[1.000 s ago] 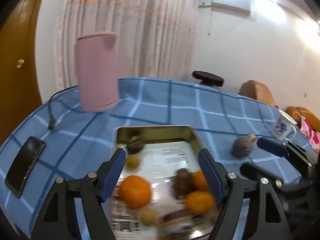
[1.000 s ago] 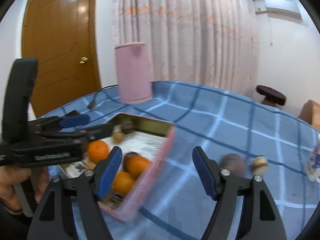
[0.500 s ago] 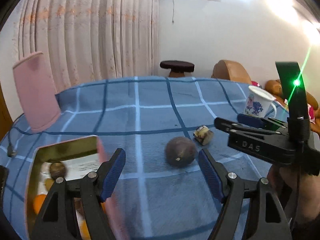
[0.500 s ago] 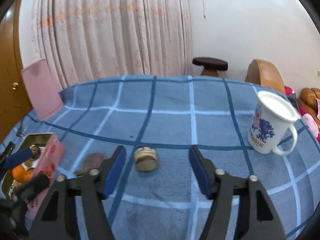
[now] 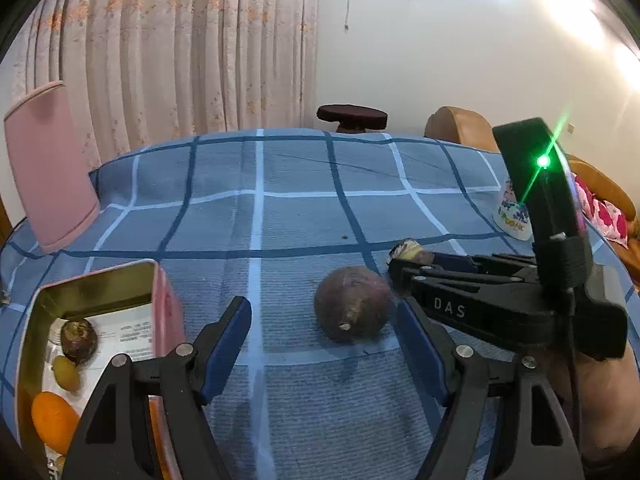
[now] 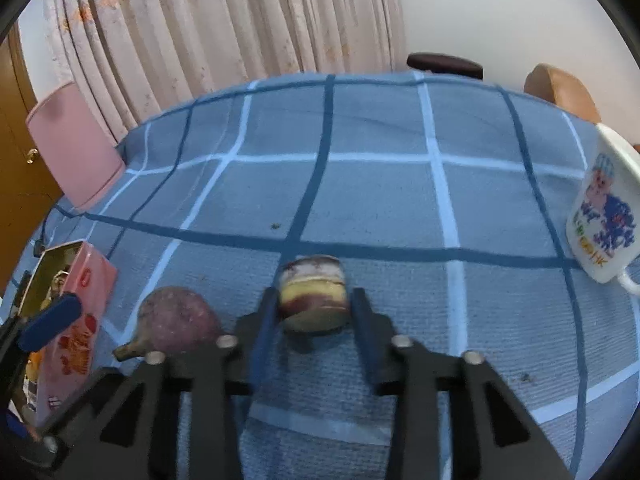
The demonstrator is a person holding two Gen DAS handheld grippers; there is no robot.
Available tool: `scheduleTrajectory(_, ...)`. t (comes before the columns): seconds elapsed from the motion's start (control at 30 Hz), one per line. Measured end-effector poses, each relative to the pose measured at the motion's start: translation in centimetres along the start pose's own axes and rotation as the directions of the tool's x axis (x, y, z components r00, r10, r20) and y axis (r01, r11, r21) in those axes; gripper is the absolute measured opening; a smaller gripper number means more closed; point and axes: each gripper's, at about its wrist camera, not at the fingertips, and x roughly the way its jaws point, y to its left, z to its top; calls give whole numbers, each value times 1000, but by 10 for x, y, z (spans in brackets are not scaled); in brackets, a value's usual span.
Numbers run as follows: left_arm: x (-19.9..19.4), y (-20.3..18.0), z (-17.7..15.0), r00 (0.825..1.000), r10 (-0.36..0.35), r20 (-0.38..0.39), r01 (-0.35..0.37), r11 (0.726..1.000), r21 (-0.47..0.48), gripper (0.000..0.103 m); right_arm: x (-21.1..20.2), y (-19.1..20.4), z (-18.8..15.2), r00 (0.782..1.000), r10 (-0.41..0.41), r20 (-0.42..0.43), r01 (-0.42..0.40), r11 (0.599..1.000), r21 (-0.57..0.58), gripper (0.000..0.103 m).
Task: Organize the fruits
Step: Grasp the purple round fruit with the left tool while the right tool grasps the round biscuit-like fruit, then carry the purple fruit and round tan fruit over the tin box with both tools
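Counter under blue checked cloth (image 6: pixel 380 200). Right gripper (image 6: pixel 312 312): jaws closing around the cut fruit piece (image 6: pixel 314 298), which sits on the cloth between the pads; contact looks made on both sides, though blurred. Left gripper (image 5: pixel 324 344): jaws wide, nothing held, hovering low with the whole purple fruit (image 5: pixel 352 304) lying on the cloth between its fingertips, untouched. Pink tin (image 5: pixel 96 312) at left edge holds an orange, a dark fruit, a small yellow-green one. Printed mug (image 6: pixel 604 216) stands at right; pink cylinder container (image 5: pixel 44 168) far left.
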Motion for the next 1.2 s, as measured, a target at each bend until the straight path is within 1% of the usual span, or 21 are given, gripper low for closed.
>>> scheduleTrajectory(0.07, 4, -1, 0, 1000, -6, -7, 6, 1000, -5, 76, -10, -5, -3, 999, 8, 37, -9, 1000, 29, 38)
scheduleTrajectory(0.23, 17, -7, 2, 999, -20, -32, 20, 1000, -1, 76, -37, -21, -13, 991, -23, 133, 8, 994, 111, 37)
scheduleTrajectory(0.3, 23, -11, 4, 998, -32, -46, 32, 999, -7, 76, -43, -25, -14, 987, -31, 157, 12, 992, 124, 37)
scheduleTrajectory(0.37, 29, -14, 6, 998, -21, -61, 20, 1000, -6, 76, -46, -25, -14, 984, -29, 177, 6, 992, 129, 37)
scheduleTrajectory(0.47, 41, -14, 10, 995, -30, -96, 28, 999, -30, 76, -51, -26, -15, 981, -19, 195, -7, 992, 128, 37)
scheduleTrajectory(0.53, 49, -12, 11, 992, -30, -125, 24, 999, -49, 70, -53, -25, -15, 979, -13, 205, -12, 993, 119, 37)
scheduleTrajectory(0.57, 51, -12, 10, 990, -39, -135, 32, 998, -53, 57, -54, -24, -15, 978, -11, 208, -13, 994, 113, 37)
scheduleTrajectory(0.6, 55, -11, 10, 987, -47, -151, 38, 998, -57, 55, -54, -23, -15, 977, -8, 211, -14, 994, 104, 37)
scheduleTrajectory(0.67, 54, -10, 10, 987, -57, -151, 47, 997, -67, 55, -56, -20, -15, 975, -3, 221, -17, 996, 88, 37)
scheduleTrajectory(0.83, 49, -10, 9, 989, -67, -134, 58, 996, -68, 55, -60, -16, -18, 970, -2, 242, -16, 997, 72, 37)
scheduleTrajectory(1.07, 31, -9, 9, 997, -67, -43, 65, 996, -57, 55, -73, -6, -24, 954, -13, 298, 3, 999, 34, 37)
scheduleTrajectory(1.2, 20, -10, 10, 999, -53, 9, 53, 998, -40, 55, -80, -1, -27, 944, -20, 329, 17, 1000, 13, 37)
